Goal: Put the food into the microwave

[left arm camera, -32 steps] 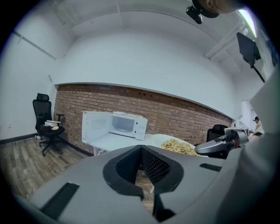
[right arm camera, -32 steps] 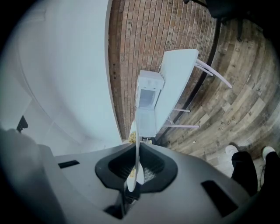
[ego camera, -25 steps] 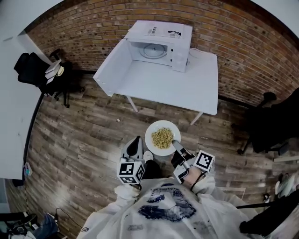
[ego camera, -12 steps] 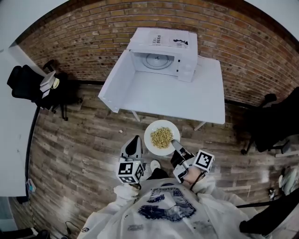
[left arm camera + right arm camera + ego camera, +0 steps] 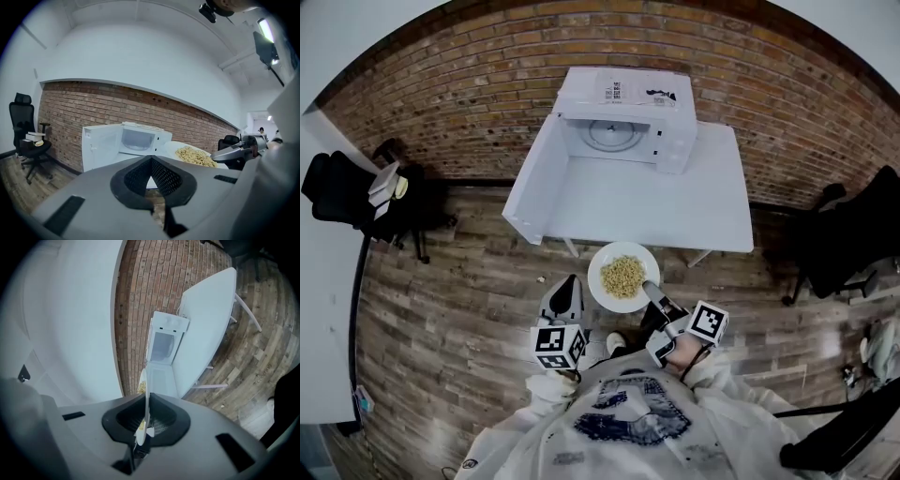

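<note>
The fingers of the right gripper point(image 5: 649, 289) clamped the rim of a white plate point(image 5: 602, 291) — pale yellow food point(image 5: 622, 276) heaped in its middle — over the floor, near the worktop point(image 5: 675, 202) with the open microwave point(image 5: 623, 117); the left gripper point(image 5: 570, 283) had its fingers together, empty.

Head view steep top-down over table point(image 5: 675, 202); both gripper views low, facing same distant open microwave point(image 5: 623, 117).
</note>
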Motion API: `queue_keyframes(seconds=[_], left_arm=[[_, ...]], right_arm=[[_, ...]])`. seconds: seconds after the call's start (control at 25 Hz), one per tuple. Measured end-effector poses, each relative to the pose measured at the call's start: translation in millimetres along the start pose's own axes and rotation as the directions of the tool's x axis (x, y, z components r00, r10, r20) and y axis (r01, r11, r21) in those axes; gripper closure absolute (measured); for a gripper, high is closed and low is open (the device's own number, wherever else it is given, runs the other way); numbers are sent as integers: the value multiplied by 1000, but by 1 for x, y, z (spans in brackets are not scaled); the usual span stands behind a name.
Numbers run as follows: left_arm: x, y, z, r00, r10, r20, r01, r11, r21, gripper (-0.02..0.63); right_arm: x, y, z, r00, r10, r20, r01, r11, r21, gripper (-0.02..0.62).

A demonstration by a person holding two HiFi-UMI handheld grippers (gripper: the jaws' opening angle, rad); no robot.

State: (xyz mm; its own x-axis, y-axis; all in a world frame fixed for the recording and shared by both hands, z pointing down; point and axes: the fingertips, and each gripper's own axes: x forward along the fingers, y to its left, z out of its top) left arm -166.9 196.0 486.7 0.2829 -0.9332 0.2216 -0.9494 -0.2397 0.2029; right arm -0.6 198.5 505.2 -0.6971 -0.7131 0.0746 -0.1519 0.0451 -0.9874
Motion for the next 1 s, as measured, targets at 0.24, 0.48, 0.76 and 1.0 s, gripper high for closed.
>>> queue_keyframes(seconds=[0.24, 0.48, 0.76, 1.0], left_arm=[[4, 13, 3, 1000, -7, 4, 7, 1000, 2, 598], [18, 19, 6, 1000, -12, -3, 12, 1000, 2, 598], [51, 21, 7, 999, -34, -24, 34, 999, 15, 598], [87, 32, 15, 999, -35, -34, 36, 999, 17, 598]], right_arm=[[17, 2, -3, 1000, 2, -3, -2, 1000, -7, 568], [30, -3, 4, 1000, -10, -11, 10, 1000, -10, 568], [49, -14, 23, 1000, -27, -6, 27, 1000, 7, 568], [75, -19, 47, 1000, -31, 3, 31, 999, 23, 568]])
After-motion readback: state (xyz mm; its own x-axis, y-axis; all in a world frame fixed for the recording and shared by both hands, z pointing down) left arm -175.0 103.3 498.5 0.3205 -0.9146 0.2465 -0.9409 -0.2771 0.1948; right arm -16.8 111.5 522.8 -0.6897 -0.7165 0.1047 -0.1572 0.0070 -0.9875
